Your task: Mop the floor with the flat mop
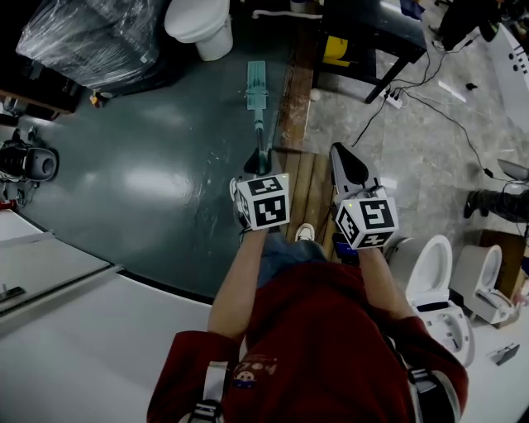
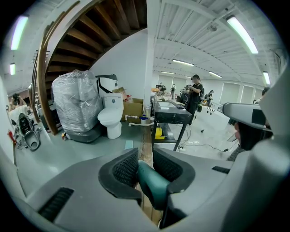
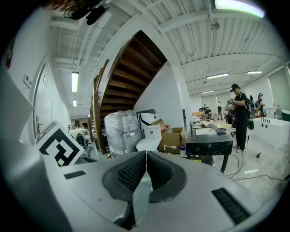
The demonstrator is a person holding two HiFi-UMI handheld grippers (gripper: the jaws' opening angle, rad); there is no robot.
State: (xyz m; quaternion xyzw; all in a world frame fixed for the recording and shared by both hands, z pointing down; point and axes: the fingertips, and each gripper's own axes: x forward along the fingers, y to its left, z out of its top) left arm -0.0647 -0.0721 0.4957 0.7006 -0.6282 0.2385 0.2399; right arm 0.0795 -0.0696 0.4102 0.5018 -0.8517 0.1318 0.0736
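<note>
In the head view, the left gripper (image 1: 259, 159) has its claw on the handle (image 1: 258, 132) of the flat mop (image 1: 257, 103). The mop head (image 1: 256, 86) lies flat on the dark green floor (image 1: 140, 173), near a white toilet (image 1: 201, 25). The right gripper (image 1: 343, 155) hangs beside it over wooden planks (image 1: 310, 186), clear of the mop.

In the left gripper view, the jaws are clamped on the teal handle, one pad on each side.

In the right gripper view, the jaws are closed tip to tip with nothing between them.
</note>
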